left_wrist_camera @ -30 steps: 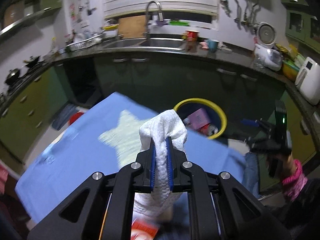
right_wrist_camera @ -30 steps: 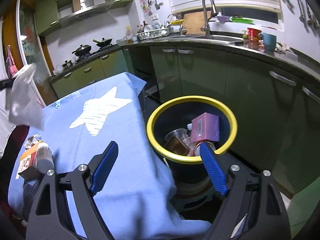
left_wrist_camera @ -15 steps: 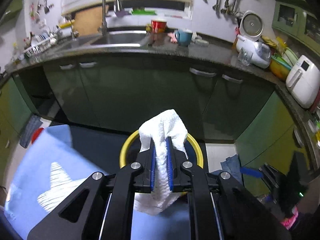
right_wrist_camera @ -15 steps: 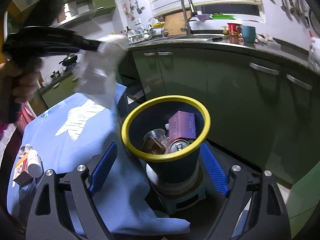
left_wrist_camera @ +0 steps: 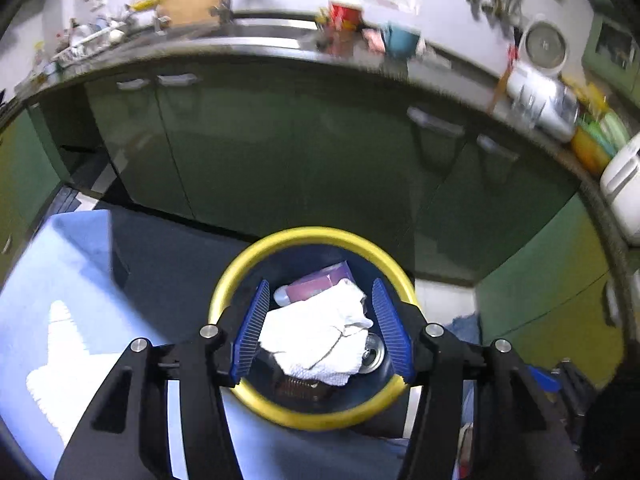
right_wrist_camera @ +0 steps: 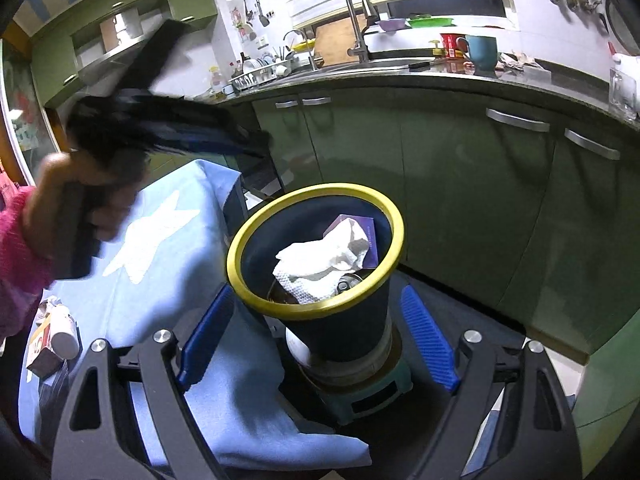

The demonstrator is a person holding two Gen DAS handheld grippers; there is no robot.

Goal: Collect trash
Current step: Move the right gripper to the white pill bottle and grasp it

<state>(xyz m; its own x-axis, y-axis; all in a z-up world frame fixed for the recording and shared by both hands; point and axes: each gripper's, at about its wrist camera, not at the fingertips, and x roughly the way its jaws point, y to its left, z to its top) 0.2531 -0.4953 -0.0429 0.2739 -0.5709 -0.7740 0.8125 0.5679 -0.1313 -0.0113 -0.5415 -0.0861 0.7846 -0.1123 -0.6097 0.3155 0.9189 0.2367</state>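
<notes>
A dark bin with a yellow rim (left_wrist_camera: 240,272) (right_wrist_camera: 316,310) stands beside the blue-covered table. A crumpled white paper towel (left_wrist_camera: 320,338) (right_wrist_camera: 320,266) lies inside it on a purple box (left_wrist_camera: 320,282) and a can (left_wrist_camera: 374,354). My left gripper (left_wrist_camera: 320,330) is open right above the bin, apart from the towel; in the right wrist view it shows blurred (right_wrist_camera: 256,142) over the table edge. My right gripper (right_wrist_camera: 316,338) is open and empty, low in front of the bin.
A blue cloth with a white star (right_wrist_camera: 152,240) covers the table. A small box and a white bottle (right_wrist_camera: 60,336) lie at its near left corner. Green cabinets (right_wrist_camera: 440,200) and a counter with a sink stand behind the bin.
My left gripper moved from the table to above the bin, opened and let go of the paper towel, which now lies in the bin. The right gripper stayed open near the bin.
</notes>
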